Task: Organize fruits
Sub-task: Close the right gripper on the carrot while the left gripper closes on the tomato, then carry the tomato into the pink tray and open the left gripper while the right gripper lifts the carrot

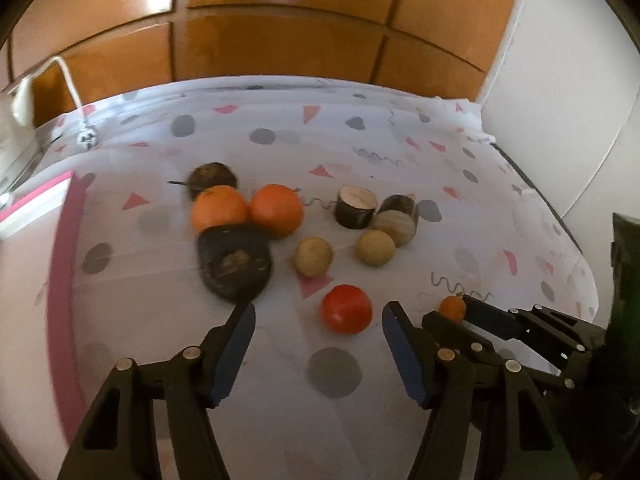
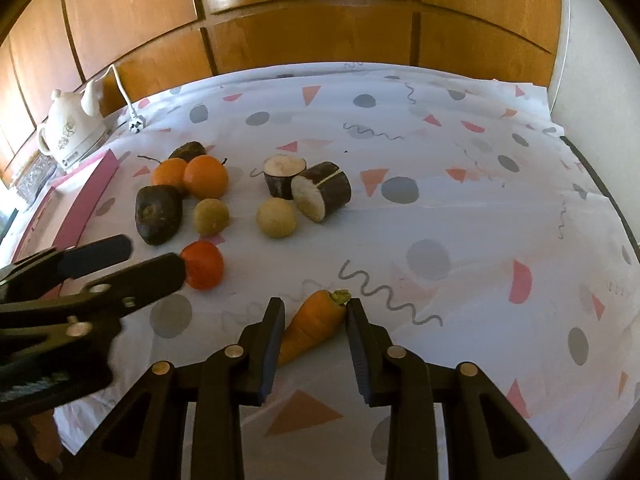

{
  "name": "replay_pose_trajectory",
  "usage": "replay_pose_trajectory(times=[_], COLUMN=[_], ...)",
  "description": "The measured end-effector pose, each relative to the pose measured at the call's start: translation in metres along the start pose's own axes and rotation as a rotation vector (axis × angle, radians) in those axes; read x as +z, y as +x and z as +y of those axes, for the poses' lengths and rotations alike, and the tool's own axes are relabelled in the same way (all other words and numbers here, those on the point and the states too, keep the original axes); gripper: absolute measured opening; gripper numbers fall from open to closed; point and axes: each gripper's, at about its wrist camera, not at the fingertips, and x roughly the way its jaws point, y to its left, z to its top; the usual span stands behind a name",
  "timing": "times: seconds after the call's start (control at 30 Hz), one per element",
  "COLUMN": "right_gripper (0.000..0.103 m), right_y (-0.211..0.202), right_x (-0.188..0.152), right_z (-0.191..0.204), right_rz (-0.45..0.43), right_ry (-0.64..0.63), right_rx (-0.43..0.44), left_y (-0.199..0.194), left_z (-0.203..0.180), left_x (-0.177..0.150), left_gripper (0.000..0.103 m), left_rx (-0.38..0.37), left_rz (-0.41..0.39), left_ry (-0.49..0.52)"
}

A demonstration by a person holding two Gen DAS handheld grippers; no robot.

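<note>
A red tomato (image 1: 346,314) lies on the patterned cloth just ahead of my left gripper (image 1: 319,310). That gripper is open, and the tomato sits beyond its blue fingertips, nearer the right one. The right wrist view shows an orange carrot (image 2: 316,326) lying between the fingers of my right gripper (image 2: 315,305), which is shut on it, low over the cloth. Farther back sit two oranges (image 1: 219,208) (image 1: 276,210), a dark rounded vegetable (image 1: 234,264), two tan round fruits (image 1: 314,257) (image 1: 375,247) and two cut dark-skinned pieces (image 1: 356,206) (image 1: 396,220).
A white kettle (image 2: 72,132) with its cord and plug (image 2: 136,124) stands at the back left, beside a pink board (image 2: 92,200). Wooden panelling runs behind the table and a white wall (image 2: 592,60) closes the right side. The two grippers are close side by side.
</note>
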Motion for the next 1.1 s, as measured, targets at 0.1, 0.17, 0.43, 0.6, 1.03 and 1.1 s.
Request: replay_pose_trajectory(times=[0.1,0.17,0.43,0.6,1.03,1.1], right_gripper=[0.032,0.032,0.032,0.031,0.030,0.030], right_y=[0.000,0.000,0.001,-0.001,0.002,0.002], right_x=[-0.001,-0.002,-0.003,-0.005,-0.004,-0.003], right_z=[-0.004,-0.006,-0.006,0.000,0.014,0.016], right_rz=[0.000,0.000,-0.010,-0.025,-0.042,-0.041], right_ry=[0.016,0.021,0.045,0.025,-0.046,-0.060], right_rx=[0.015,0.022,0.028,-0.002,-0.069,-0.081], left_y=[0.014,0.021,0.019,0.009,-0.077,-0.088], left_z=[-0.005,-0.006,0.000,0.006,0.077,0.097], left_x=[0.003,0.004,-0.005,-0.013,-0.017,-0.019], left_gripper=[0.058,0.051,0.029,0.029,0.029,0.029], left_rx=[0.003,0.002,0.024,0.034,0.174,0.231], left_rz=[0.022,0.030,-0.003,-0.011,-0.182,-0.198], left_ry=[0.007,0.001,0.008,-0.001,-0.141,-0.177])
